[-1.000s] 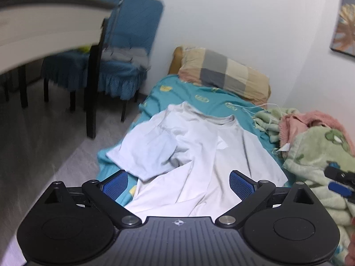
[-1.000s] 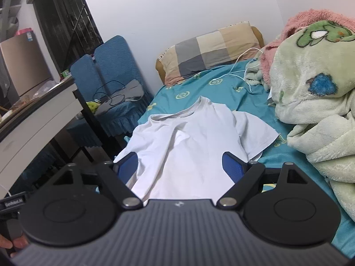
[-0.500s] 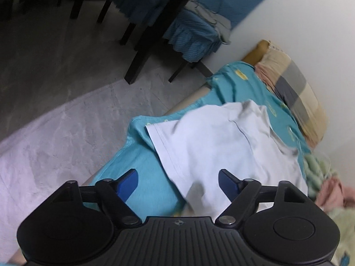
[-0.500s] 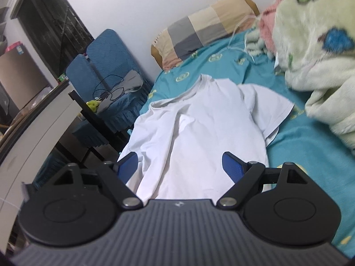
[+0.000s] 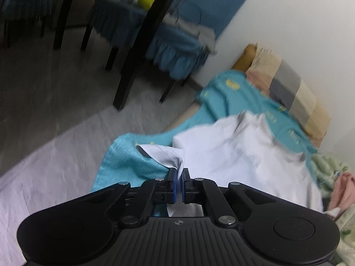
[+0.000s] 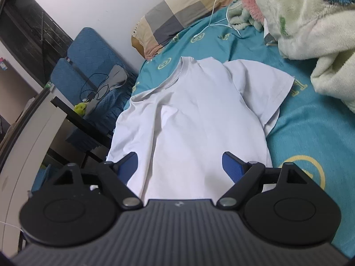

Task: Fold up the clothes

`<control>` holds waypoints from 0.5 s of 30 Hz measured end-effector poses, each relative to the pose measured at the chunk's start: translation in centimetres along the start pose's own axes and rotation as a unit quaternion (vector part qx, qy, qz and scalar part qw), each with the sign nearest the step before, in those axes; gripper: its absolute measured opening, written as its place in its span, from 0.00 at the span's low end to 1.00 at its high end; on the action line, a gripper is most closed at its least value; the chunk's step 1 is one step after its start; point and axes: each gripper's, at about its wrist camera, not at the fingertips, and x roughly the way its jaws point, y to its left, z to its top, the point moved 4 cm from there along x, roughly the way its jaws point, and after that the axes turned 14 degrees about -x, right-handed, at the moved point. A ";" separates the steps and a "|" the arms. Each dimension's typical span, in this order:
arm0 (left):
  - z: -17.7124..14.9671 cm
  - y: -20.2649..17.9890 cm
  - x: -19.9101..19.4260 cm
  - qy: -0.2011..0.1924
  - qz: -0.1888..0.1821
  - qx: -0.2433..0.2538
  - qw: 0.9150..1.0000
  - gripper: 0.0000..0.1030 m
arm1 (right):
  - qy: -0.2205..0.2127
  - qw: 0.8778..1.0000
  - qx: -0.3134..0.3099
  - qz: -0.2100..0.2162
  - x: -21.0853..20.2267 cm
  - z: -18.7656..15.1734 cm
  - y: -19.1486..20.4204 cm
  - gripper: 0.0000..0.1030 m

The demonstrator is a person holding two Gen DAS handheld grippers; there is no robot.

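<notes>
A white T-shirt lies spread on a teal bed sheet, collar toward the pillow. My left gripper is shut on the hemmed edge of the shirt's left sleeve, near the bed's left edge, and the cloth bunches up at the pads. The shirt body stretches away to the right in that view. My right gripper is open and empty, above the shirt's lower body, its blue pads either side of the cloth.
A checked pillow lies at the head of the bed. A fluffy green blanket is piled on the right with a white cable beside it. Blue chairs and a dark table leg stand left of the bed.
My left gripper has swung down to the shirt's left sleeve and closed on its edge. My right gripper has moved in lower over the shirt and stays open.
</notes>
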 end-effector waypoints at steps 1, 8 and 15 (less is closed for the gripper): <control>0.5 -0.7 -0.6 -0.010 -0.005 0.007 1.000 0.03 | -0.002 1.000 -0.002 0.000 -0.1 0.1 0.1 0.82; 8.2 -4.9 -1.6 -0.084 0.016 0.070 0.994 0.03 | -0.005 1.000 -0.005 -0.011 -0.8 0.0 0.2 0.82; 15.0 -6.9 3.2 -0.129 0.129 0.128 0.975 0.03 | -0.004 0.999 -0.012 -0.030 0.2 0.4 -0.2 0.82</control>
